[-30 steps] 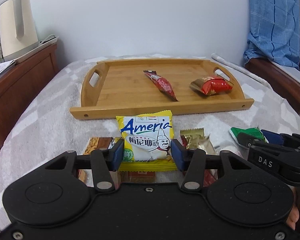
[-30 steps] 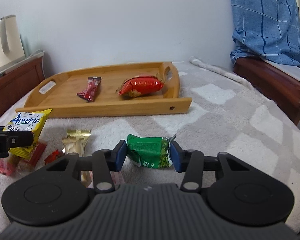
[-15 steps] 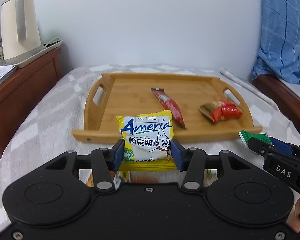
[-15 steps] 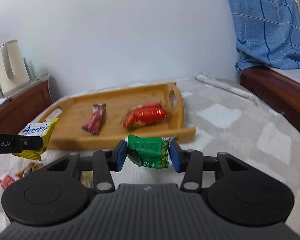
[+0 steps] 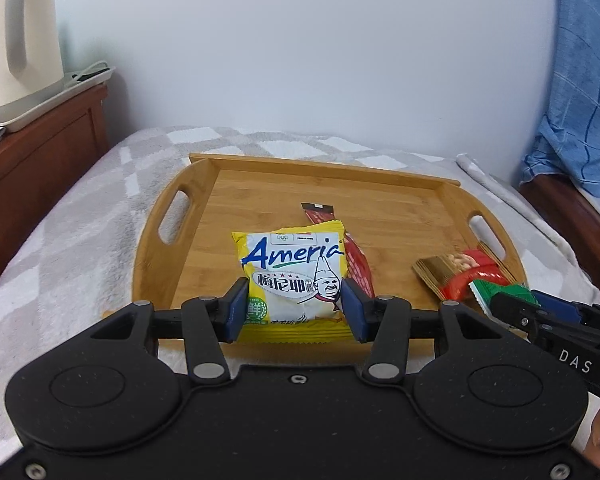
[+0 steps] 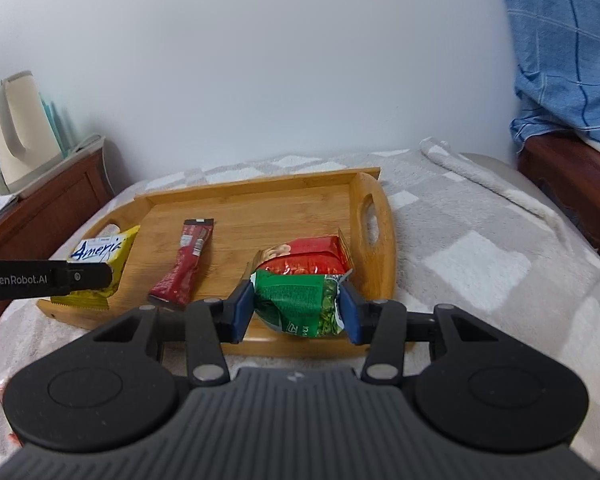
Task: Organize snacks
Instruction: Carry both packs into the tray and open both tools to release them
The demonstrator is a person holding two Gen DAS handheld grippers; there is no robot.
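Observation:
My left gripper (image 5: 294,312) is shut on a yellow and white snack packet (image 5: 294,276) and holds it above the near part of the wooden tray (image 5: 260,196). My right gripper (image 6: 296,312) is shut on a green snack packet (image 6: 296,300) above the tray's near right edge (image 6: 380,240). In the tray lie a dark red stick packet (image 6: 184,264) and a red and gold snack bag (image 6: 304,258). The yellow packet also shows in the right wrist view (image 6: 100,256), and the green packet in the left wrist view (image 5: 496,290).
The tray sits on a grey and white checked blanket (image 6: 480,264). A cream kettle (image 5: 16,36) stands on a wooden cabinet (image 5: 40,144) at the left. A blue cloth (image 6: 564,52) hangs over wooden furniture at the right. A rolled towel (image 6: 492,188) lies beyond the tray.
Both grippers have lifted their packets off the blanket and carried them forward over the tray. The loose snacks on the blanket have dropped out of the left wrist view.

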